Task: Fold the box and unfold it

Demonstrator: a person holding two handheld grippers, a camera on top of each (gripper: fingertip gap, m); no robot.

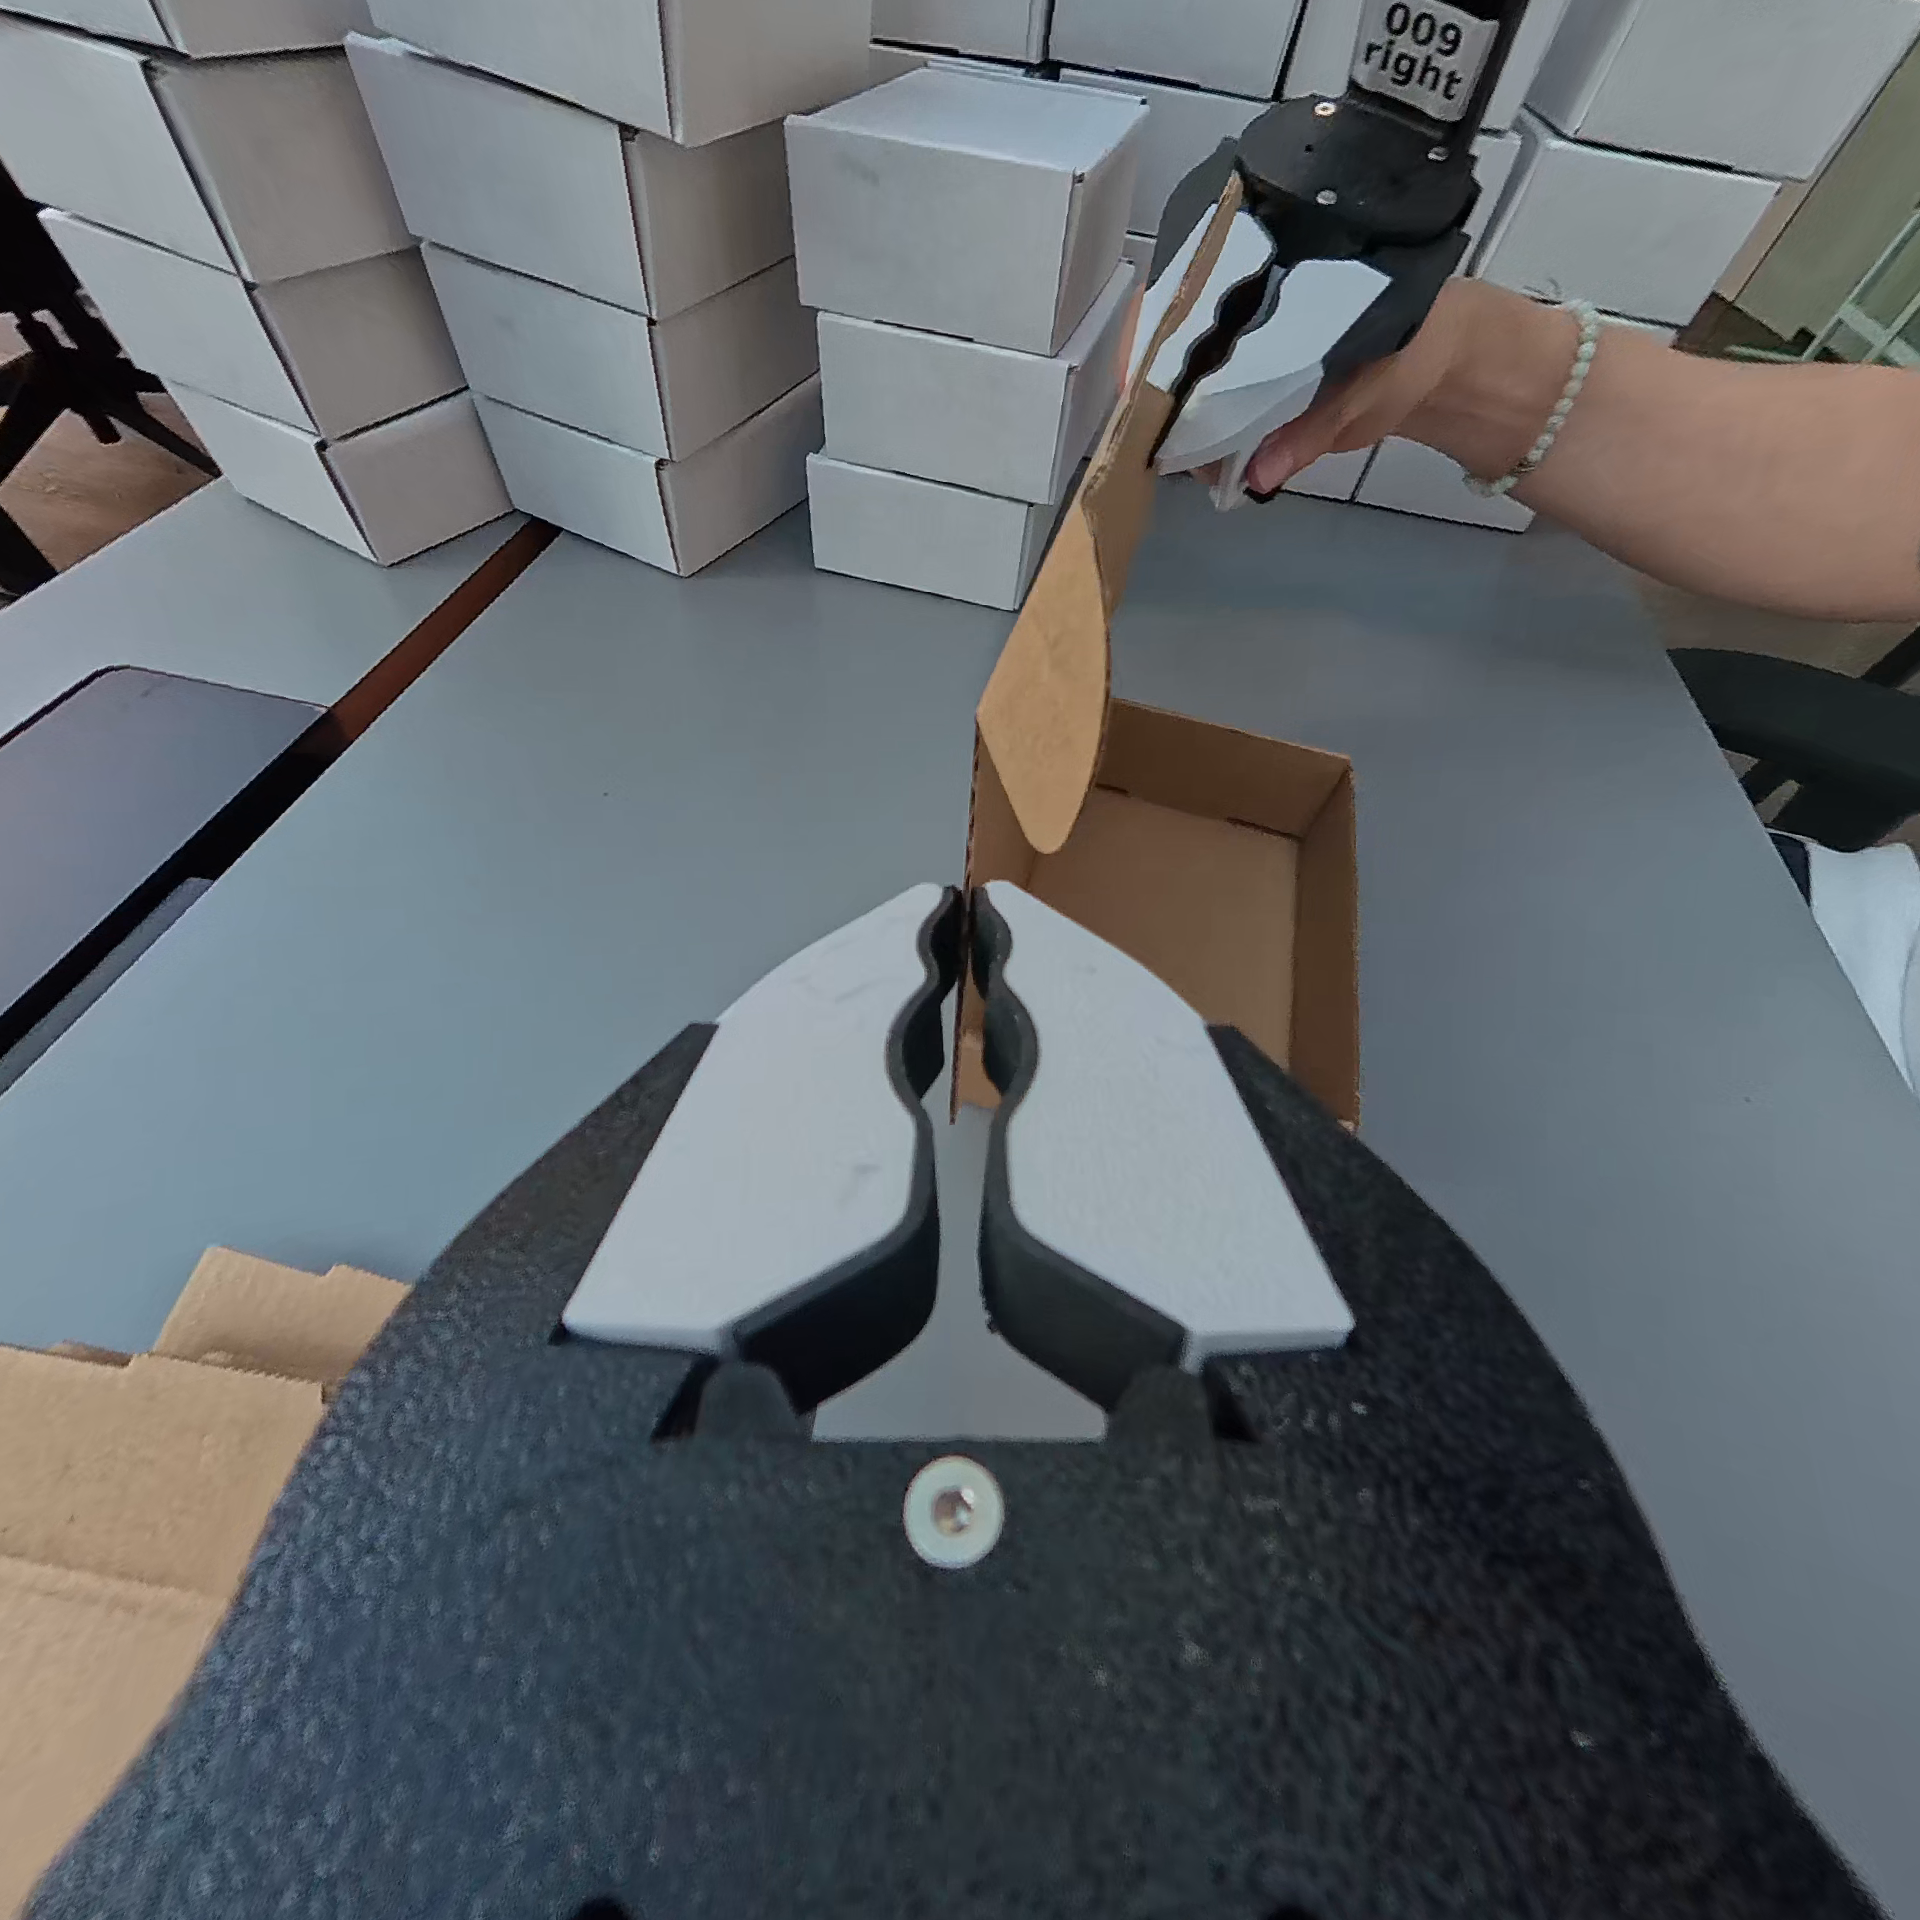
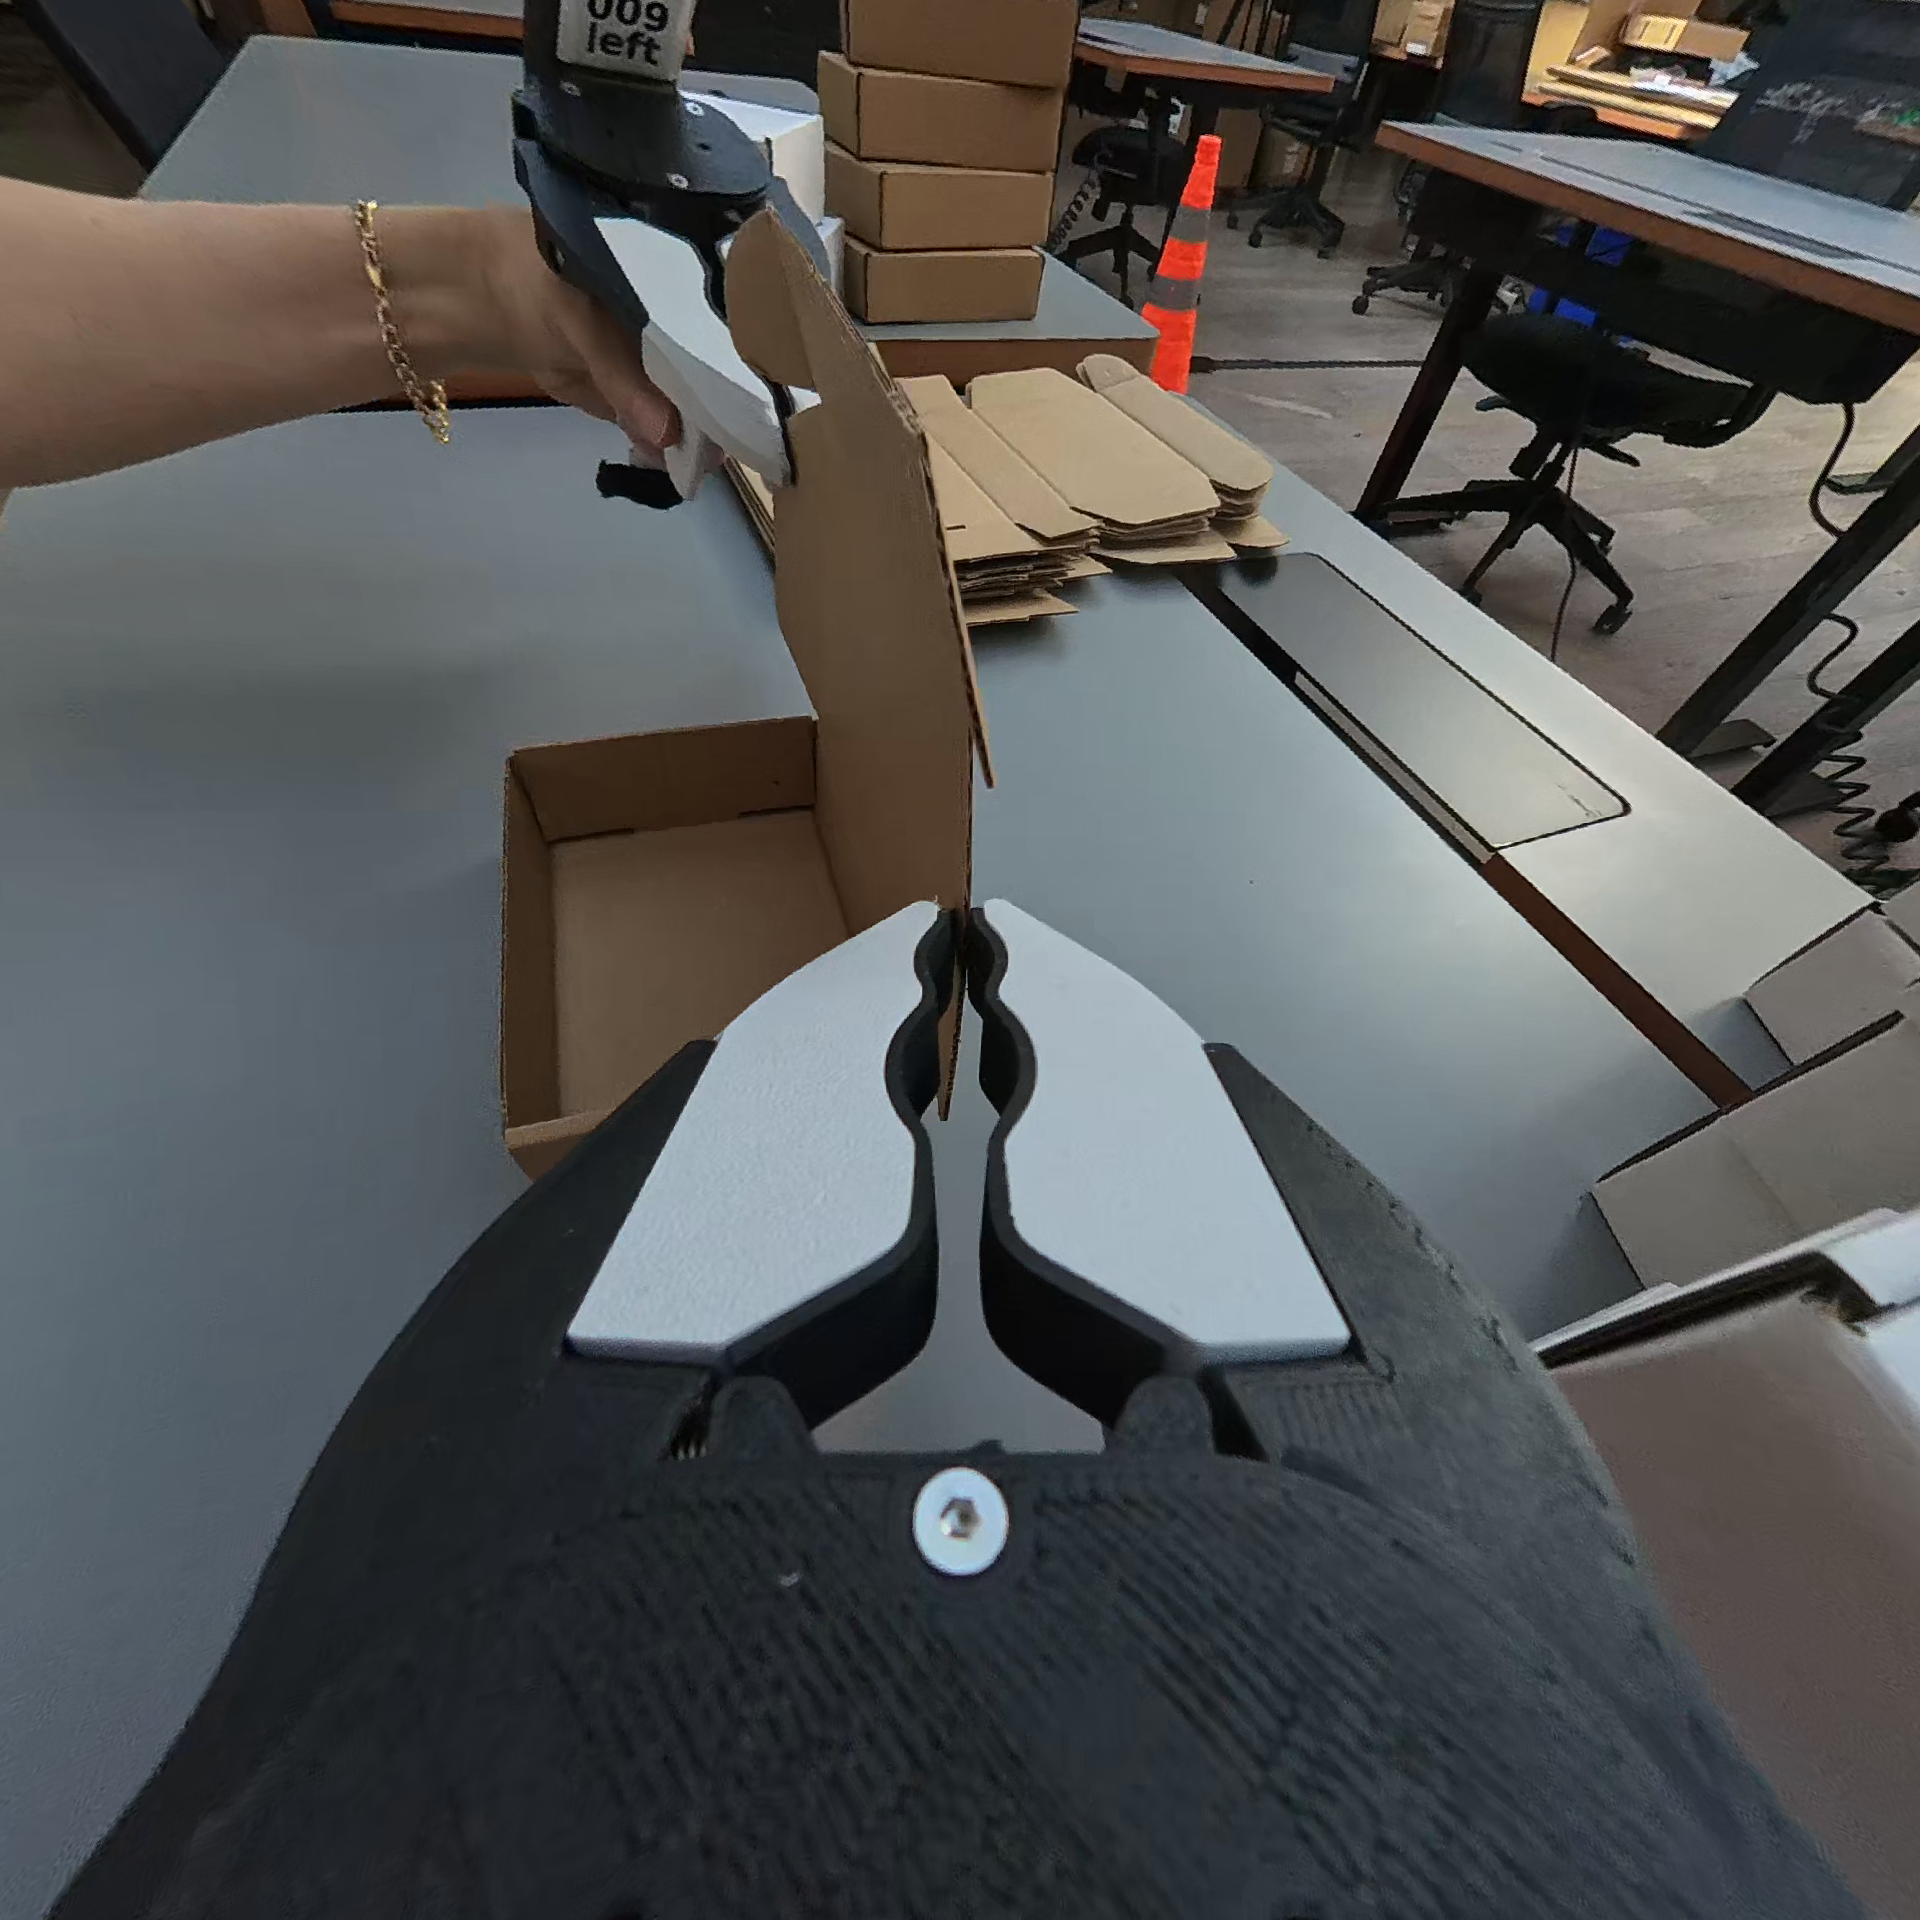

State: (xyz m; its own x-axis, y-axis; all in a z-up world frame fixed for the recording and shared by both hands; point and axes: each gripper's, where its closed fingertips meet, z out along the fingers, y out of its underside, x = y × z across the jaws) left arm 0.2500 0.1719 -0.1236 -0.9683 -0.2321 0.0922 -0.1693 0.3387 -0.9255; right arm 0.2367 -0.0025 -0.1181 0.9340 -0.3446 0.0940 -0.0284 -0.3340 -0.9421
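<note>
A brown cardboard box (image 1: 1195,894) stands open on the grey table (image 1: 623,831), with its long lid flap (image 1: 1049,707) raised upright along one side. My left gripper (image 1: 964,898) is shut on the near end of that lid's edge. My right gripper (image 1: 1179,426) is shut on the lid's far end, higher up. In the right wrist view the box (image 2: 665,935) lies left of the upright lid (image 2: 883,623). There my right gripper (image 2: 964,916) pinches the lid's near edge and the left gripper (image 2: 779,447) grips its rounded far tab.
Stacks of white boxes (image 1: 623,312) line the far table edge. Flat cardboard blanks (image 2: 1091,468) lie in a pile, also showing at lower left (image 1: 125,1507). Stacked brown boxes (image 2: 945,156), an orange cone (image 2: 1184,260), a black inset panel (image 2: 1403,696) and office chairs (image 2: 1579,395) are around.
</note>
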